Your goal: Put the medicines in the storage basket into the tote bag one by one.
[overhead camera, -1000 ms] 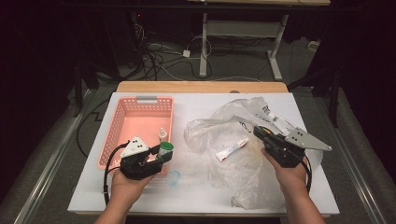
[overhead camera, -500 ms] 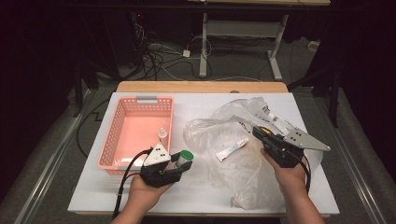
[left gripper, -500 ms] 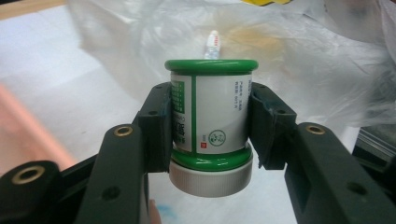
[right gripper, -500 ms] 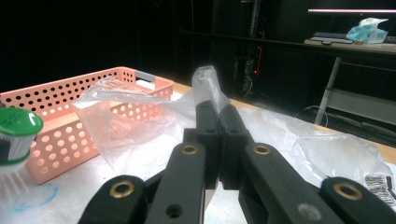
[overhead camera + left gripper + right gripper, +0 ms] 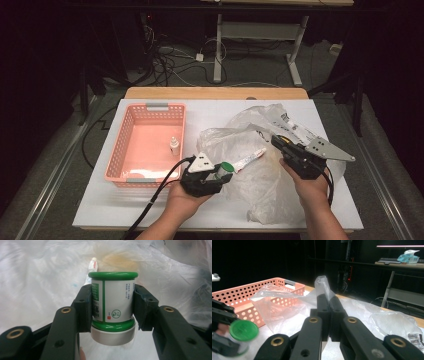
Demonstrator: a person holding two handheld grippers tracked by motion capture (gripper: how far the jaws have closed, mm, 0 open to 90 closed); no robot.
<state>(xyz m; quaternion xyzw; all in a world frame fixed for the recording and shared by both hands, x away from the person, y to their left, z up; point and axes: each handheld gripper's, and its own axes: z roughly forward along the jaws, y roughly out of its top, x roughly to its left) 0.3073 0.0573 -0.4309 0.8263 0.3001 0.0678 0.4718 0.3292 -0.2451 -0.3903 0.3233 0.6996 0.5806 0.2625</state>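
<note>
The left claw (image 5: 111, 308) gripped the rigid, light jar (image 5: 111, 302) by its label, while the right claw (image 5: 328, 302) pinched the limp, slippery plastic bag (image 5: 287, 307).

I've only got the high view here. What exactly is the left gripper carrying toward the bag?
Observer: The left gripper is clamped on a small jar with green rims, a printed white label and a white cap at the near end.
Operator: And the right one, is it really holding the plastic bag?
Observer: Yes, the right gripper pinches a fold of the plastic bag between closed jaws, lifting it.
Operator: Anything already inside?
Observer: A small white tube lies on the plastic just beyond the jar.
</note>
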